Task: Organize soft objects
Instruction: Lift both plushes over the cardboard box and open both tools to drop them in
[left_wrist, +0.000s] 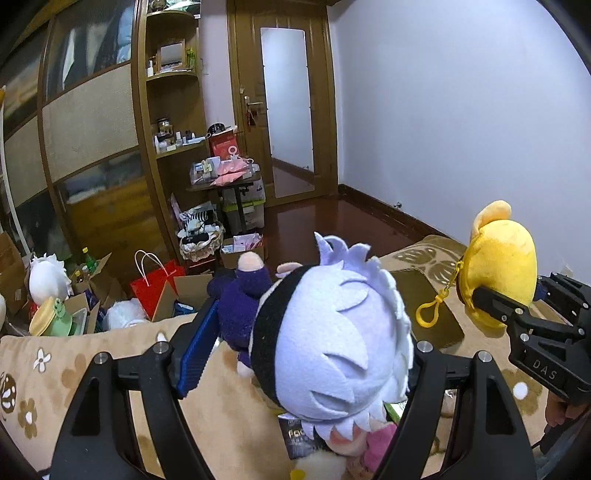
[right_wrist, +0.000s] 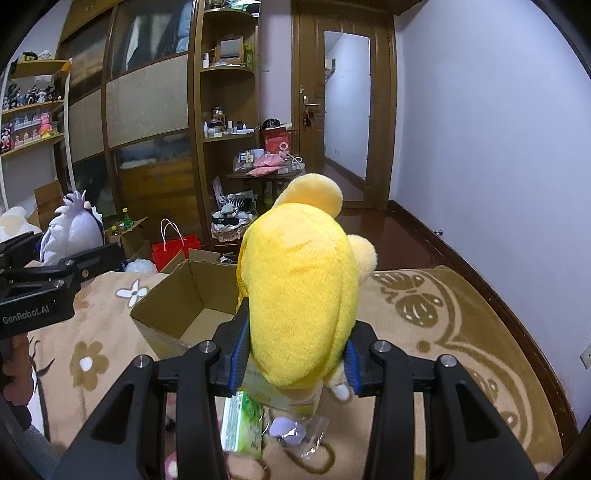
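Both grippers hold a soft toy up in the air over the bed (right_wrist: 461, 314).

The left gripper (left_wrist: 306, 354) squeezes a doll (left_wrist: 332, 339) with pale purple hair and a dark purple body. Its blue pad (left_wrist: 195, 354) presses one side of the doll. The other side is hidden by the hair, but the doll hangs there, so the grip looks tight.

The right gripper (right_wrist: 295, 354) squeezes a yellow toy (right_wrist: 299, 295). Blue pads press both of its sides. A yellow clip (left_wrist: 430, 314) dangles from the toy.

An open box (right_wrist: 184, 310) sits on the bed, just to the left of the yellow toy and a bit below it. It looks like nothing is inside, though part of it is hidden. A green pack (right_wrist: 243, 424) and a clear bag (right_wrist: 299, 432) lie on the bed under the yellow toy.

I think this is the carry step. Both toys are picked up and not yet put away. The box is likely where they go.

Next, the right gripper should move left over the box, go down, and let go. The two grippers are near each other, so one should go first. The doll is big, so it may need a push to fit.
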